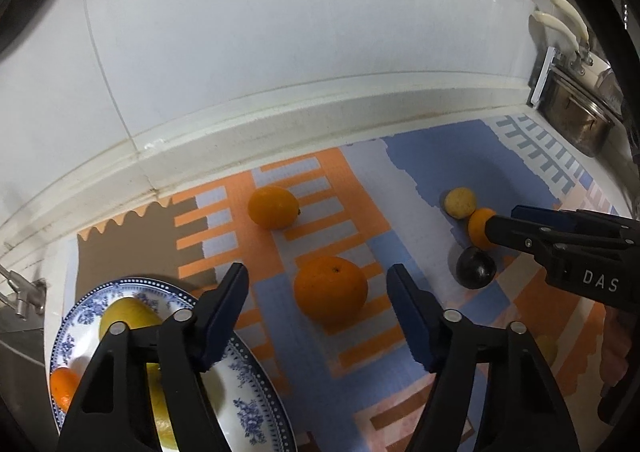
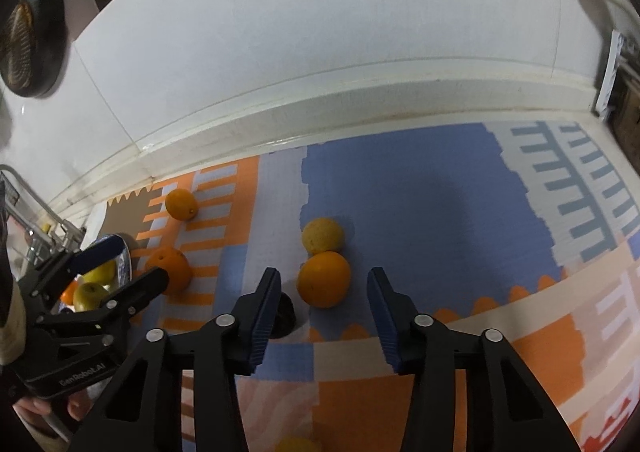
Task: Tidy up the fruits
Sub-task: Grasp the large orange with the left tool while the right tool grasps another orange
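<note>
My left gripper (image 1: 318,284) is open, its jaws on either side of a large orange (image 1: 330,295) on the patterned mat; it also shows in the right wrist view (image 2: 132,264). A blue-and-white plate (image 1: 256,404) at lower left holds a yellow fruit (image 1: 128,316) and a small orange (image 1: 63,388). My right gripper (image 2: 324,284) is open around another orange (image 2: 324,278), with a yellow fruit (image 2: 322,235) just behind it and a dark fruit (image 2: 285,316) by its left finger. A further orange (image 1: 273,207) lies near the wall.
The patterned mat (image 1: 440,156) covers the counter up to a white tiled wall. A metal pot (image 1: 576,116) stands at the far right. A dish rack (image 2: 36,212) and a dark strainer (image 2: 28,32) are at the left. Another yellow fruit (image 2: 298,445) lies near the front edge.
</note>
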The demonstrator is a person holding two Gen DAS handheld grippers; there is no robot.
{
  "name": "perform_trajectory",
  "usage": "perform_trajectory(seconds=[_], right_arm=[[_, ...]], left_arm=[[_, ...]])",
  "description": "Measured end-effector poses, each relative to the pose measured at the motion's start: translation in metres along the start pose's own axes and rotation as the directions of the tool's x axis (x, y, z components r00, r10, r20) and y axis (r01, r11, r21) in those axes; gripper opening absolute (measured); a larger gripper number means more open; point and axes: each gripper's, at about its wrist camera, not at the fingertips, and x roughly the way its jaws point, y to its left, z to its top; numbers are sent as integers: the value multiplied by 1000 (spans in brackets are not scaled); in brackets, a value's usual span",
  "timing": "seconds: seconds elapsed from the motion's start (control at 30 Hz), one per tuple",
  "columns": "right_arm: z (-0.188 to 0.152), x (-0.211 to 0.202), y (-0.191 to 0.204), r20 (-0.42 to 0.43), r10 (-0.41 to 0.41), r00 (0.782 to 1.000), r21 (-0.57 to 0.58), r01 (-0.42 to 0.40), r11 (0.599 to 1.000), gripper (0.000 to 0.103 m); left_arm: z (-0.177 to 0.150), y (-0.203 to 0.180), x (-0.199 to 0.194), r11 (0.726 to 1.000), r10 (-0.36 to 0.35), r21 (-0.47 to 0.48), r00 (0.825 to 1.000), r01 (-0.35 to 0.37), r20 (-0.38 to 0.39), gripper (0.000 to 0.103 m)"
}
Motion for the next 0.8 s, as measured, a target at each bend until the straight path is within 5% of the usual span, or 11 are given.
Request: perform_trajectory(seconds=[0.5,0.8], right_arm=[[4,22,-7,-65,38,997,44,-35,998,34],[5,20,-3,-49,26,998,22,-25,999,33]], left_arm=[[3,0,19,999,-48,-11,997,47,-65,43],[6,0,13,998,-55,-15,997,55,-57,41]])
